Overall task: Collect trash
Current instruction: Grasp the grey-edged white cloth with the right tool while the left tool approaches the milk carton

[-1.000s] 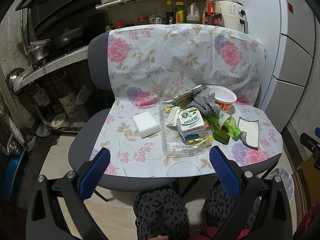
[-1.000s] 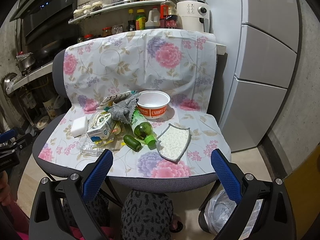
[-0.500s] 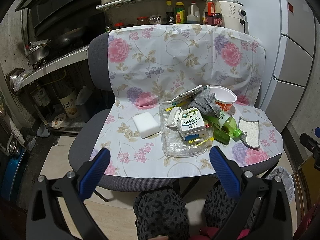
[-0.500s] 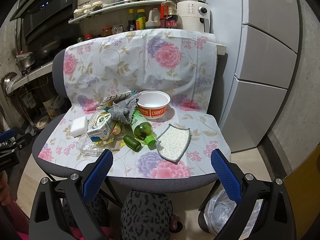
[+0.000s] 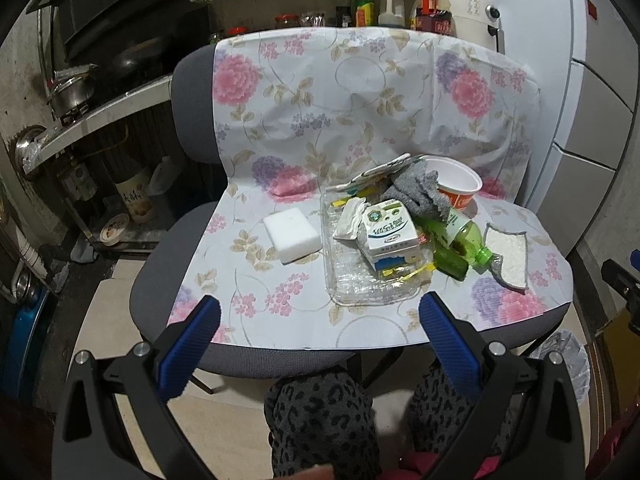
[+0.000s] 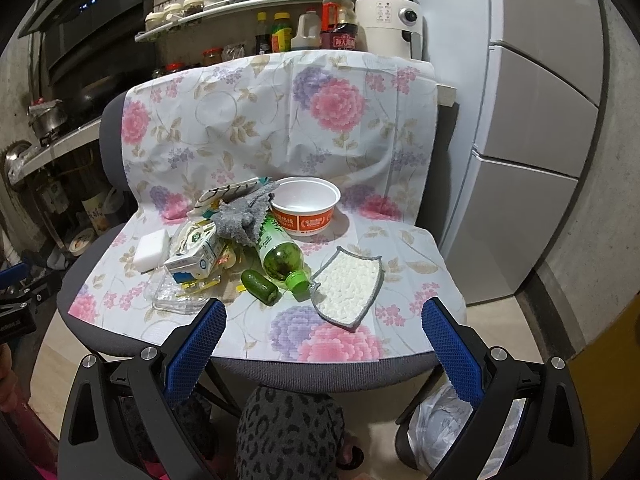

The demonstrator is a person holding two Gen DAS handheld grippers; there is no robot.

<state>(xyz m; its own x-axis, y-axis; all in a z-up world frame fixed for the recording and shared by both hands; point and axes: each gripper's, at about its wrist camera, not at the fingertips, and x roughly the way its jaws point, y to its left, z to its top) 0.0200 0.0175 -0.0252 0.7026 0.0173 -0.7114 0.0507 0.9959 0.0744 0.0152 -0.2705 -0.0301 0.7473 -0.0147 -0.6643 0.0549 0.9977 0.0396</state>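
Both idle: left gripper (image 5: 318, 322) and right gripper (image 6: 324, 326) wide open, holding nothing, hanging short of the chair seat (image 6: 320, 372). Trash heaped mid-seat: milk carton (image 6: 196, 254) on clear tray (image 5: 360, 280), green bottle (image 6: 280, 252) at carton's 3 o'clock, noodle cup (image 6: 306, 206) at bottle's 12. Bin bag (image 6: 444, 420) on floor at 5 o'clock. Best start, probably: bottle, gripped across body, not cap. Lift straight up, avoid dragging grey cloth (image 6: 240, 216).

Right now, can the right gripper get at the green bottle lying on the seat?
Probably yes. The right gripper is open and empty, and the green bottle lies ahead with its cap end facing it. Only the small green piece and scrub pad flank it.
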